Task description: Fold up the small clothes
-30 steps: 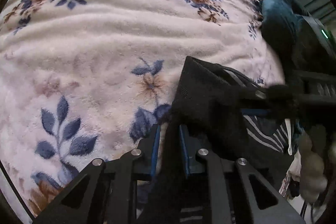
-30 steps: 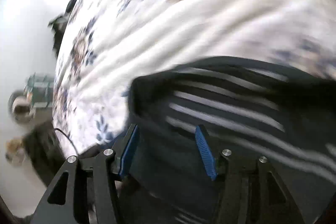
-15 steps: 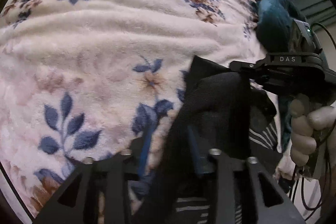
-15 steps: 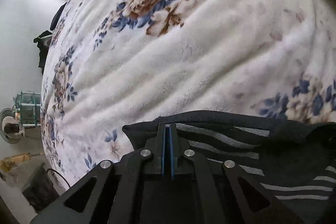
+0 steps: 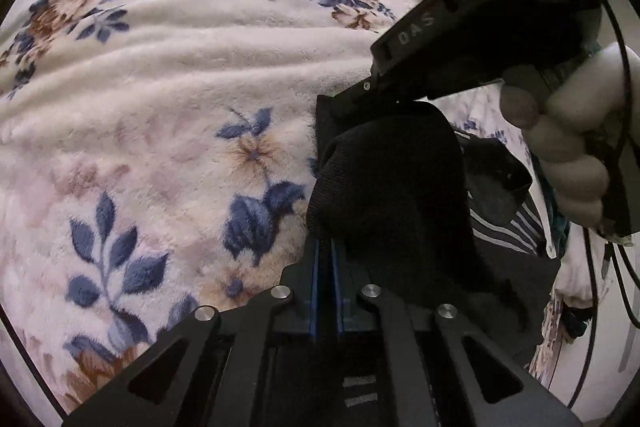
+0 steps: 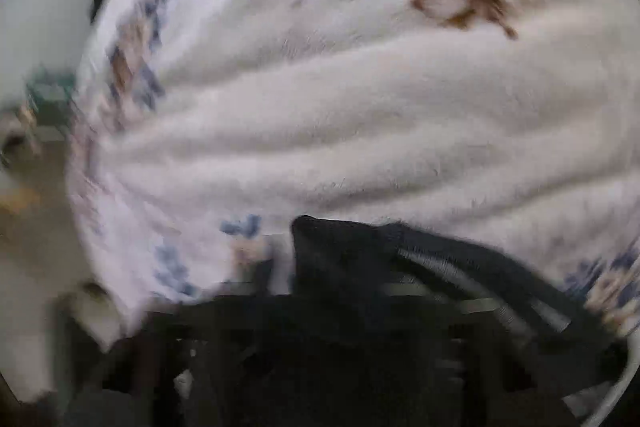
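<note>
A small black garment with grey stripes [image 5: 392,179] lies bunched on a floral fleece blanket [image 5: 160,99]. My left gripper [image 5: 325,247] is shut on the garment's near edge, blue pads pressed together. In the left wrist view the right gripper [image 5: 360,95] comes in from the upper right and pinches the garment's far corner. The right wrist view is blurred; the garment [image 6: 360,259] shows at the bottom, over the dark gripper body, and the fingertips are not distinct.
The blanket [image 6: 320,107] covers a bed. The bed's edge and a pale floor [image 6: 32,227] with blurred objects show at left in the right wrist view. Other cloth [image 5: 568,287] hangs at the bed's right edge.
The right gripper closed on the garment's corner and swung closer above my left gripper. My left gripper's pads went from apart to pressed together on the cloth. The garment has bunched up.
</note>
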`<state>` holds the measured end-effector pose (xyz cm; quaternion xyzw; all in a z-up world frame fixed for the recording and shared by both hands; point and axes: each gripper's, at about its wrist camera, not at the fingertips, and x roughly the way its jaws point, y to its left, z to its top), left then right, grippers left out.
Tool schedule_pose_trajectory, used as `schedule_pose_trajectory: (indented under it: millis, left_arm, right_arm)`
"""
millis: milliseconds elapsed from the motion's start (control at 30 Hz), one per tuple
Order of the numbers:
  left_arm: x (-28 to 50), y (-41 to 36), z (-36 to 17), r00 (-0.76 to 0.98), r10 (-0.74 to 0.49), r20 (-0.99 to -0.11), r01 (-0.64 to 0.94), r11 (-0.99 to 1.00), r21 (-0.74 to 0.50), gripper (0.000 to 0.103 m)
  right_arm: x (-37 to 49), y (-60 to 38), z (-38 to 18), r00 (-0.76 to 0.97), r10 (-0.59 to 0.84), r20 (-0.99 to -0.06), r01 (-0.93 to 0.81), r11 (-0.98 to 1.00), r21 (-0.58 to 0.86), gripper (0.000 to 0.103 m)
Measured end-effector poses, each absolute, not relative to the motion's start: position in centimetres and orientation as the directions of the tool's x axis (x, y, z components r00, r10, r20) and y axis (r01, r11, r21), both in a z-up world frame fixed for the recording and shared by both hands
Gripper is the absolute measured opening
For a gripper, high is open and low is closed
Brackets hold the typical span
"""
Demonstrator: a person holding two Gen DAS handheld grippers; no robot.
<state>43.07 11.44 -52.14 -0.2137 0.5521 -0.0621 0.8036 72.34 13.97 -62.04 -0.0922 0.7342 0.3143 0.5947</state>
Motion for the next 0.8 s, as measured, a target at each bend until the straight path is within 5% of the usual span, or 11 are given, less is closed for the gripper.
schedule_pose_trajectory:
  millis: [167, 367, 400, 467, 500, 600, 800]
  left_arm:
    - [42.7, 12.5, -52.0, 0.404, -0.320, -0.857, -0.176, 0.892, -0.416, 0.004]
    - [43.6, 14.5, -52.8, 0.357, -0.388, -0.850, -0.256, 0.834, -0.488, 0.008]
    - [43.6, 14.9, -52.6, 0.359, -0.390, -0.848, -0.267, 0.828, -0.493, 0.016]
    - [43.3, 15.1, -51.8, 0.374, -0.394, -0.840, -0.263, 0.823, -0.503, 0.040]
    - [43.2, 15.3, -51.4, 0.385, -0.395, -0.834, -0.260, 0.820, -0.509, 0.057]
    - [42.7, 15.5, -49.9, 0.417, -0.398, -0.817, -0.256, 0.811, -0.526, 0.059]
    - [44.1, 13.0, -48.8, 0.404, -0.346, -0.846, -0.185, 0.875, -0.447, 0.060]
  right_arm:
    - [74.1, 11.9, -58.5, -0.058, 0.295, -0.954, -0.415, 0.862, 0.292, 0.002]
    - [75.1, 9.5, -59.7, -0.148, 0.348, -0.926, -0.331, 0.865, 0.378, 0.007]
    - [75.2, 8.7, -59.3, -0.138, 0.362, -0.922, -0.306, 0.870, 0.387, 0.009]
    - [75.0, 5.7, -57.6, -0.077, 0.410, -0.909, -0.255, 0.873, 0.415, 0.038]
    - [74.7, 3.9, -56.7, -0.045, 0.426, -0.904, -0.228, 0.876, 0.424, 0.043]
    - [72.8, -1.6, -54.5, 0.020, 0.442, -0.897, -0.168, 0.886, 0.433, 0.045]
    - [63.2, -18.8, -51.7, 0.183, 0.226, -0.957, 0.155, 0.954, 0.255, 0.046]
